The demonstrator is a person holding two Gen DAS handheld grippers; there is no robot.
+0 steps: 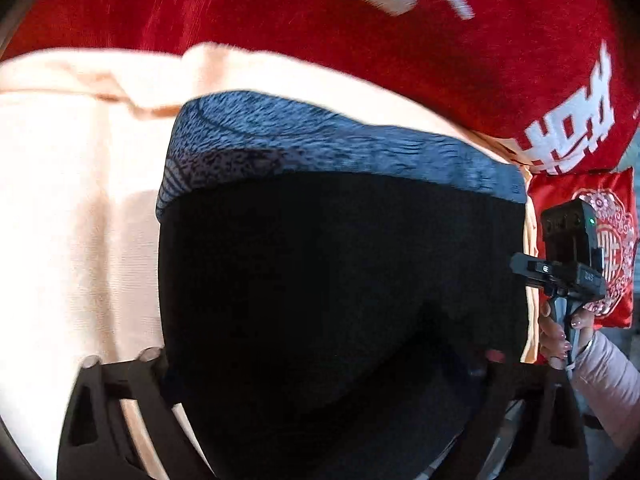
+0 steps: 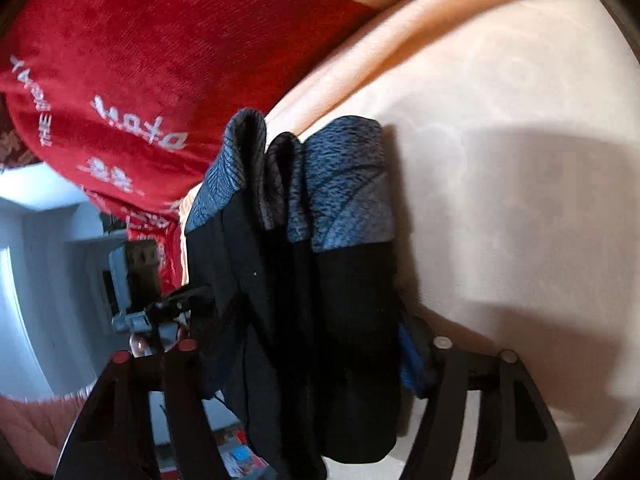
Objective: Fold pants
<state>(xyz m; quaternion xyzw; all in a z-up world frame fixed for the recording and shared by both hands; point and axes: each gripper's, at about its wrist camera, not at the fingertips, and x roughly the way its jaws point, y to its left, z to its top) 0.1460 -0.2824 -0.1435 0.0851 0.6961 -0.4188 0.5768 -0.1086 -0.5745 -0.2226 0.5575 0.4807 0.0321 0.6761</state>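
Black fabric with a grey-blue knit lining, my folded pants point(image 1: 340, 280) lie on the pale peach bedsheet point(image 1: 72, 208), their turned-back edge facing the red blanket point(image 1: 280, 28) with white lettering. My left gripper point(image 1: 324, 356) stands wide astride the pants' near edge; whether its pads press the cloth I cannot tell. My right gripper point(image 2: 316, 348) likewise straddles the bunched layers, its jaws narrower, contact unclear. The sheet lies bare to the far side of the pants. Past the bed's edge, beside a small red embroidered cushion point(image 1: 608, 248), my right hand point(image 1: 560, 336) shows.
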